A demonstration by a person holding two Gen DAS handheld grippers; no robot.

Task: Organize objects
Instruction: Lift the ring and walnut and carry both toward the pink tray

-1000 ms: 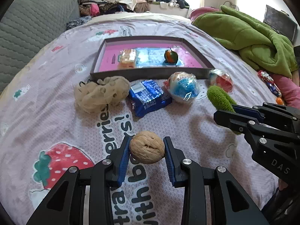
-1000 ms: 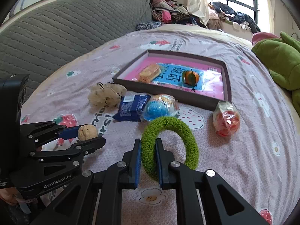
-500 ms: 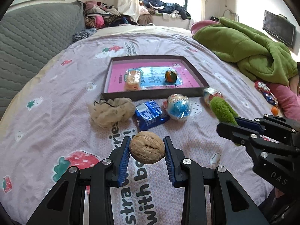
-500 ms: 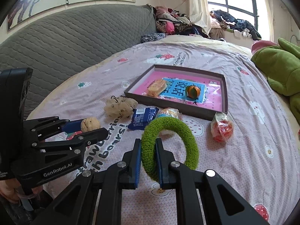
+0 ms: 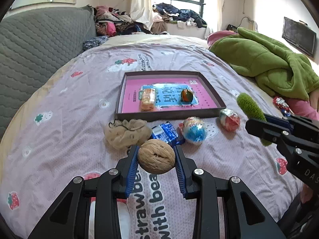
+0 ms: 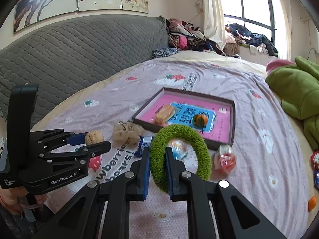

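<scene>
My left gripper (image 5: 156, 157) is shut on a walnut (image 5: 156, 156) and holds it above the bedspread; the walnut also shows in the right wrist view (image 6: 94, 137). My right gripper (image 6: 156, 159) is shut on a green fuzzy ring (image 6: 180, 155), held upright above the bed; the ring shows edge-on in the left wrist view (image 5: 251, 107). A dark tray with a pink bottom (image 5: 211, 90) lies ahead, holding a wrapped pastry (image 5: 148, 97) and a small orange (image 5: 186, 95).
On the bedspread before the tray lie a beige scrunchie (image 5: 127, 132), a blue snack packet (image 5: 166, 132), a blue wrapped ball (image 5: 194, 132) and a red wrapped ball (image 5: 229, 119). A green blanket (image 5: 265, 63) lies right. A grey headboard (image 5: 35, 45) stands left.
Both grippers have risen and drawn back from the tray with their objects still held. The tray and loose items look smaller and farther.
</scene>
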